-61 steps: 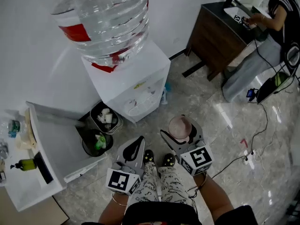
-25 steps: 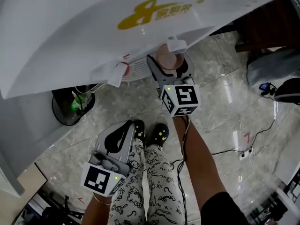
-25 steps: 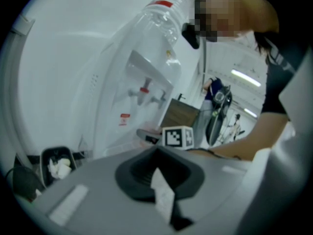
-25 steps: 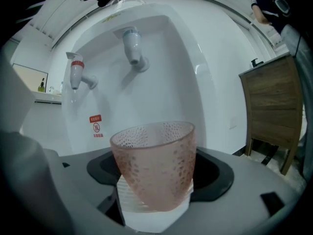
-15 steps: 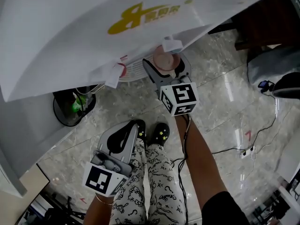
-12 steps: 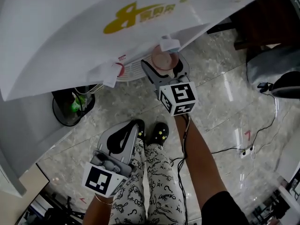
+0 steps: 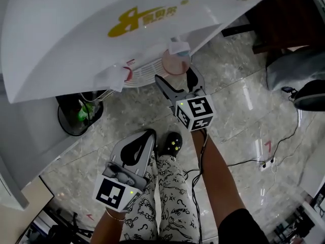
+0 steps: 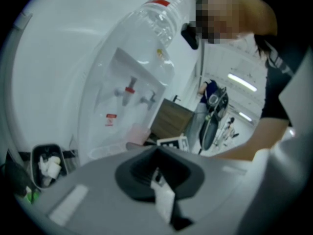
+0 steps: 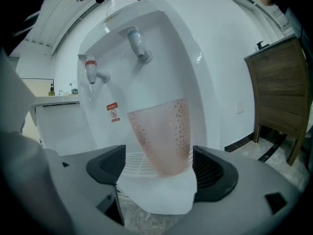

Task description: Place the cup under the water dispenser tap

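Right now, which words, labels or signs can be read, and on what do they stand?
Nothing can be quoted.
Yellow brand print on the water dispenser: blurred.
Red warning sticker on its front: too small.
Square markers on the left gripper and right gripper: patterns, no words.

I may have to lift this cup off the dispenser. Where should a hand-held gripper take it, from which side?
Across the mid wall of the cup, from the front, level, as the right hand-held gripper faces it: it stands upright and tapered, and the tap overhangs its rim.
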Demonstrator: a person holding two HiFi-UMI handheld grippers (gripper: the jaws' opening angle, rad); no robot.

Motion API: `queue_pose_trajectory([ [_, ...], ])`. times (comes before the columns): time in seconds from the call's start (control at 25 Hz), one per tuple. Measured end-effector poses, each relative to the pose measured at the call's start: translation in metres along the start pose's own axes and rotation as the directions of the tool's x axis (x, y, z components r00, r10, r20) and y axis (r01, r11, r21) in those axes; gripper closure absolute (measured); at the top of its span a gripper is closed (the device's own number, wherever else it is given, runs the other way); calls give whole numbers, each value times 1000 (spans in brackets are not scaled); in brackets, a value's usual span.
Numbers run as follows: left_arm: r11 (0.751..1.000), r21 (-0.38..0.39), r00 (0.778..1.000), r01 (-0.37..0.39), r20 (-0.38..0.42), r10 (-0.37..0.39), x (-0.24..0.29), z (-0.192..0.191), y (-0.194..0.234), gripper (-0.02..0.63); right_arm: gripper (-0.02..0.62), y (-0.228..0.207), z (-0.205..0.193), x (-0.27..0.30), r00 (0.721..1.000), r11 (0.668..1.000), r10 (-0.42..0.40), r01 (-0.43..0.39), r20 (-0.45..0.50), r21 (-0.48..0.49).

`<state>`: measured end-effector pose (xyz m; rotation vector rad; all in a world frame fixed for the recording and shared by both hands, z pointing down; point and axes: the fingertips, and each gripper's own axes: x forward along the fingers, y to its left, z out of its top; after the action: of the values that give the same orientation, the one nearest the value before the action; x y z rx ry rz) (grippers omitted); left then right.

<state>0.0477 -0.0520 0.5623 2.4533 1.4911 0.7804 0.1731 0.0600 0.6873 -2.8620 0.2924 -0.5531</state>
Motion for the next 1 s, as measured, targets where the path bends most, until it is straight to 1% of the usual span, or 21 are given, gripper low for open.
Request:
queue_pose_trajectory([
  [0.12, 1000, 14, 1000, 12, 1, -12, -1, 11, -8, 612, 189, 7, -1, -28, 999, 999, 15, -14, -30, 36],
  [0.2, 999, 38, 1000, 24, 2, -24, -4, 23, -16, 612, 189, 13, 9, -54, 999, 997, 32, -29, -34, 76],
  [0.28, 998, 63, 1000, 23, 15, -24, -10, 40, -22, 612, 190, 24, 34, -81, 998, 993, 64, -61, -18, 104],
  [0.36, 997, 82, 999, 12, 29, -15, -20, 60, -29, 612, 192, 39, 69, -112, 996, 990, 91, -92, 14, 111],
  [0.4, 996, 89, 999, 9, 34, -12, -26, 72, -34, 612, 197, 47, 90, -129, 995, 989, 88, -92, 35, 113],
  [0.44, 995, 95, 999, 10, 38, -13, -34, 85, -42, 612, 259, 54, 111, -148, 996, 990, 68, -75, 60, 119],
  [0.48, 995, 100, 999, 14, 40, -18, -42, 98, -51, 612, 462, 60, 132, -167, 996, 990, 38, -49, 85, 132],
  [0.52, 994, 106, 999, 22, 40, -26, -50, 111, -62, 612, 580, 66, 152, -186, 995, 988, 15, -31, 102, 152],
  [0.6, 991, 130, 998, 41, 38, -47, -65, 139, -84, 612, 580, 85, 188, -221, 994, 982, 10, -31, 113, 185],
  [0.64, 987, 152, 997, 49, 44, -56, -71, 155, -94, 612, 580, 93, 206, -236, 994, 982, 9, -30, 113, 185],
  [0.72, 979, 199, 995, 49, 74, -65, -80, 192, -110, 612, 580, 103, 243, -263, 994, 988, -1, -15, 106, 155],
  [0.8, 974, 223, 992, 40, 110, -66, -92, 227, -125, 612, 580, 115, 274, -291, 996, 991, -7, -5, 85, 136],
  [0.92, 968, 250, 984, 24, 166, -67, -111, 268, -143, 612, 580, 137, 312, -327, 996, 990, 23, -35, 85, 134],
  [1.0, 959, 282, 981, 26, 180, -79, -120, 286, -155, 612, 580, 149, 329, -343, 994, 993, 44, -55, 101, 104],
])
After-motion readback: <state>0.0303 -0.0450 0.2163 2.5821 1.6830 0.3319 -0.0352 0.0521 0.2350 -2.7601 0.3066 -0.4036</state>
